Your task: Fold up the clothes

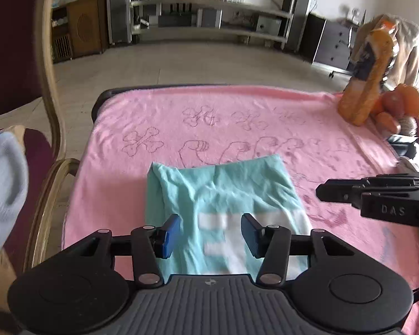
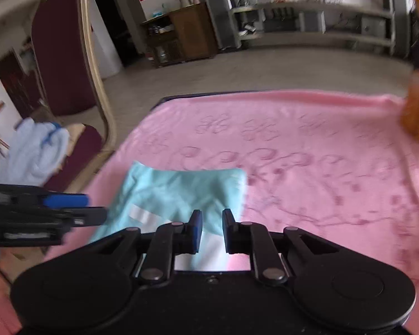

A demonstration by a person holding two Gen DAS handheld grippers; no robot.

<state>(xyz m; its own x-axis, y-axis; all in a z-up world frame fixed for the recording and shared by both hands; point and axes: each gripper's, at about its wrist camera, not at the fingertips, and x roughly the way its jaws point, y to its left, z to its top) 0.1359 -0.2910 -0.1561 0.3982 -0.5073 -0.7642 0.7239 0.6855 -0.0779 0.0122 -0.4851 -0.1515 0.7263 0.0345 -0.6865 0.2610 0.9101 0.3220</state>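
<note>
A light teal garment (image 1: 223,195) with white stripes lies folded on the pink blanket (image 1: 265,117); it also shows in the right wrist view (image 2: 181,192). My left gripper (image 1: 211,234) hovers open over its near part, holding nothing. My right gripper (image 2: 212,231) is open with a narrow gap, above the garment's near right edge, holding nothing. The right gripper shows from the side in the left wrist view (image 1: 377,195). The left gripper shows at the left of the right wrist view (image 2: 42,212).
A maroon chair (image 1: 19,55) with a gold frame stands left of the table, with pale blue clothes (image 1: 2,195) on its seat. Orange plush toys (image 1: 377,83) sit at the blanket's far right corner. Shelves and cabinets line the far wall.
</note>
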